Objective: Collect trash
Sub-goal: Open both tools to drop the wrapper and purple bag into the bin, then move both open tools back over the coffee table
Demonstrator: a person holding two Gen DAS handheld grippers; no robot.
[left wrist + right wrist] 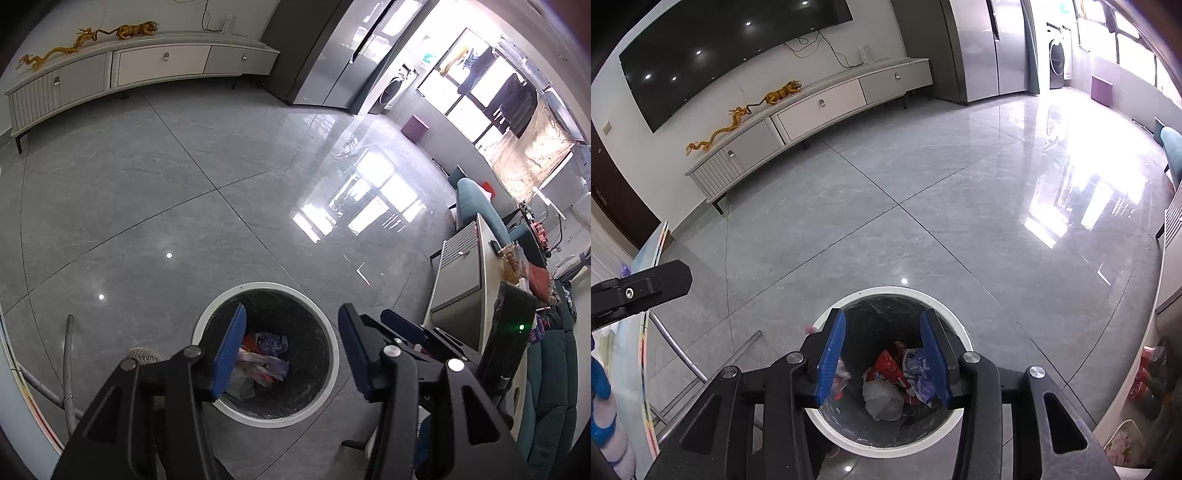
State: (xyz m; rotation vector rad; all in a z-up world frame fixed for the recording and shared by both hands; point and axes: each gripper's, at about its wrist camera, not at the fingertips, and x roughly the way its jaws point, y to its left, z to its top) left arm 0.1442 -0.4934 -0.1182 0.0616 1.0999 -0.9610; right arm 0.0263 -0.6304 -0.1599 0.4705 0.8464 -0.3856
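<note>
- Left gripper [291, 349] hung over the bin [334, 363], fingers [231, 350] spread with a clear gap, nothing pinched between them; only the bin's dark inside seen through the gap.
- Right gripper [882, 354] also poised above the same bin [960, 417], fingers [831, 356] parted about as wide as the heap below, gripping nothing and touching no wrapper.
- One round bin with a white rim and a black liner, standing on the grey tiled floor [923, 184].
- Trash [897, 380] lay at the bottom of the bin: one red wrapper, one blue-and-white wrapper at its 3 o'clock, one pale crumpled lump at its 6 o'clock; further scraps too jumbled to count.
- Seen from the left wrist, the same trash [264, 360] sat low in the bin, just right of the left finger.
- Two golden figurines counted on the long white cabinet [820, 110] at 11 o'clock: one dragon [716, 134], one tiger [783, 92].
- One dark screen [731, 48] mounted above it.
</note>
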